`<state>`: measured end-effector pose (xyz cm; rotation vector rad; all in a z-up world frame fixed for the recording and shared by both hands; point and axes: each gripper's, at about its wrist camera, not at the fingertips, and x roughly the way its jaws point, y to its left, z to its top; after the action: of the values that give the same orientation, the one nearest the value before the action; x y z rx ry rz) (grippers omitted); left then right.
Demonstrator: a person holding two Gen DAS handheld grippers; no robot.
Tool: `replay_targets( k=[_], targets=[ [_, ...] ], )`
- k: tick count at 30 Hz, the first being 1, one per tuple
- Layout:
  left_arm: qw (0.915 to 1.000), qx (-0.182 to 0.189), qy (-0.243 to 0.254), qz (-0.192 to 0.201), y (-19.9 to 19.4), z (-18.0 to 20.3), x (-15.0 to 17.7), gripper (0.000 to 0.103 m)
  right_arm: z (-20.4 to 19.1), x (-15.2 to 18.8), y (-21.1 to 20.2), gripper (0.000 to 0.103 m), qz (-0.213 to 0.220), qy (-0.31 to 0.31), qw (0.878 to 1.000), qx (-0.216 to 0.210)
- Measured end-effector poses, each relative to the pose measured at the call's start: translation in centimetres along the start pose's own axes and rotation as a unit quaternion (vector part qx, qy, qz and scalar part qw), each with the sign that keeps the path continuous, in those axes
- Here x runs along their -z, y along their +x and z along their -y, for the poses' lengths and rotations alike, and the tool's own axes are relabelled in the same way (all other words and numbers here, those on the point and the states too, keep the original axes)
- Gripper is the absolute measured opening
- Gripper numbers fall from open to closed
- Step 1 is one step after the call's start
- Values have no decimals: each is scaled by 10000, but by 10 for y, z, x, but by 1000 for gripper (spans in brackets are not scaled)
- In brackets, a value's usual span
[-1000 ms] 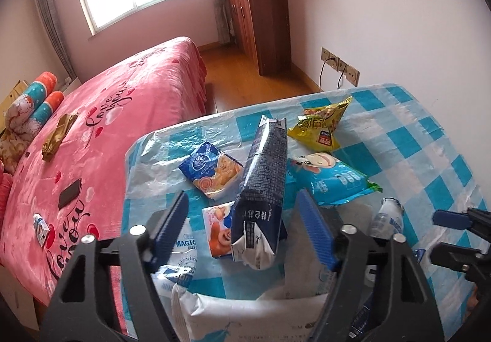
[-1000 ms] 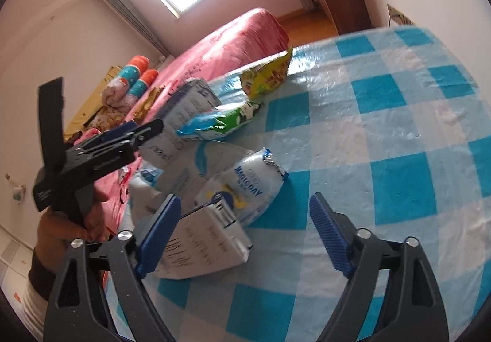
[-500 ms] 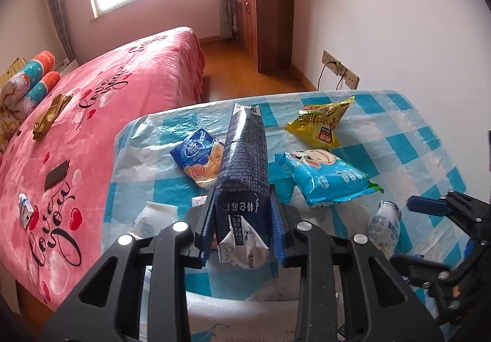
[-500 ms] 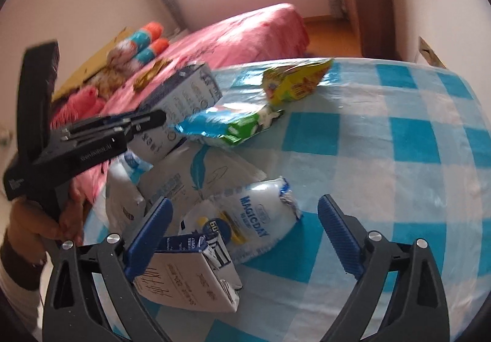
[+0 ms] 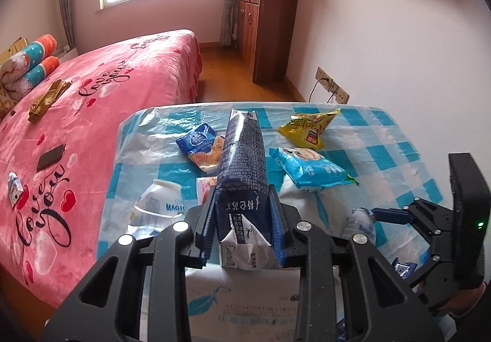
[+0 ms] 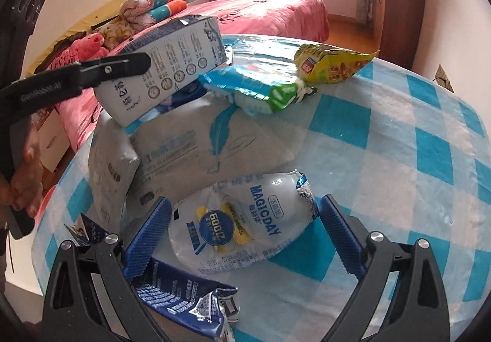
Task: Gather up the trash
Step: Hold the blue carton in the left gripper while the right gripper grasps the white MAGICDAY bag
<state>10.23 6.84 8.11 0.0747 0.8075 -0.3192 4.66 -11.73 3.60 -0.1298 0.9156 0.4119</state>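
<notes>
Trash is barely gathered, I judge: the left tongs (image 5: 242,234) at lower centre are clamped on a tall dark-blue milk carton (image 5: 242,176), the right tongs (image 6: 242,237) gape around a flattened white plastic bottle (image 6: 242,219), and farther up the checked bench (image 6: 399,133) blue and yellow snack wrappers (image 5: 310,170) lie uncollected.

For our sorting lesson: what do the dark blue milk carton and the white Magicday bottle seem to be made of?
Dark blue milk carton: probably coated paperboard, with sharp folds, a torn gable and a printed, slightly glossy skin. White Magicday bottle: likely thin plastic, translucent and crumpled, with a torn foil seal at its mouth.
</notes>
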Motion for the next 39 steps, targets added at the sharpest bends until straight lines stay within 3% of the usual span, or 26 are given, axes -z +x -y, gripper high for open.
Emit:
replay_targets(
  k=[14, 27, 33, 35, 39],
  targets=[
    [9982, 427, -340, 263, -68, -2, 45, 32, -30, 49, -18, 97, -301, -541, 9967, -523],
    [9951, 582, -730, 336, -123, -13, 109, 32, -56, 77, -34, 98, -543, -593, 9948, -630],
    [9953, 469, -795, 293, -137, -21, 136, 32, -74, 94, -53, 98, -657, -76, 9865, -1500],
    [9948, 470, -859, 269, -140, -23, 142, 32, -78, 93, -61, 98, -488, -153, 9895, -1353],
    [9936, 487, -986, 278, -146, -29, 151, 32, -82, 84, -68, 98, -85, -589, 9974, -409]
  ],
)
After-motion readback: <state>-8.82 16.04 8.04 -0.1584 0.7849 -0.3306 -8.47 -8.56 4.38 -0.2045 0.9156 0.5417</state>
